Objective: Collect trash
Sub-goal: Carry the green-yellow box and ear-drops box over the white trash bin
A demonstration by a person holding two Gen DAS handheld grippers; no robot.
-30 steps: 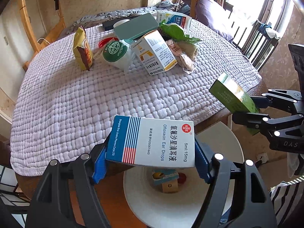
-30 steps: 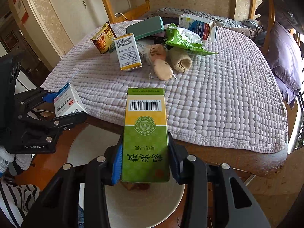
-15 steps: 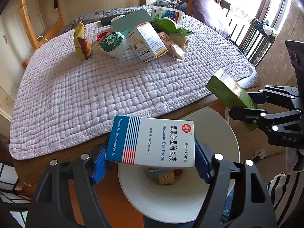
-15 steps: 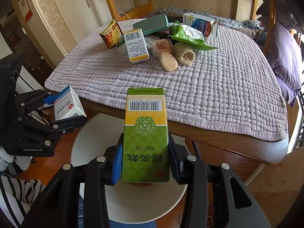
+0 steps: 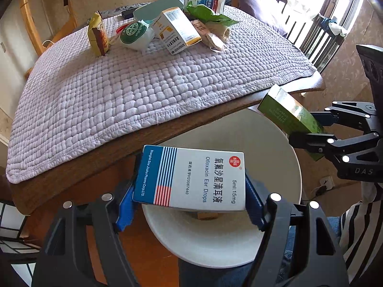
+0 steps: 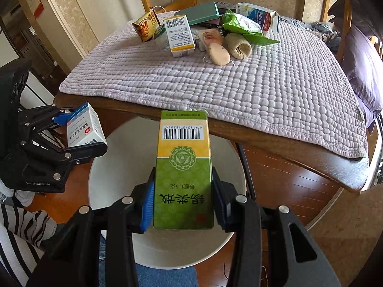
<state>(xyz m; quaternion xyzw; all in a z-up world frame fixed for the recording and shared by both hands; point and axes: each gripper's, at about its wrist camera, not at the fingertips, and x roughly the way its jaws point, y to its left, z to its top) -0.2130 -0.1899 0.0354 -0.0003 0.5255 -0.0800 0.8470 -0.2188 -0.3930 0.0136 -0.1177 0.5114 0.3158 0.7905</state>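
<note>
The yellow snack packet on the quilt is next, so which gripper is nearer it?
Left, slightly. The yellow snack packet stands at the far left; the left gripper and right gripper both hover over the bin.

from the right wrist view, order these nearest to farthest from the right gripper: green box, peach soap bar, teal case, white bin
1. green box, clamped in the right gripper.
2. white bin, just below it, off the table edge.
3. peach soap bar, mid-table on the quilt.
4. teal case, at the far edge behind the pile.
</note>
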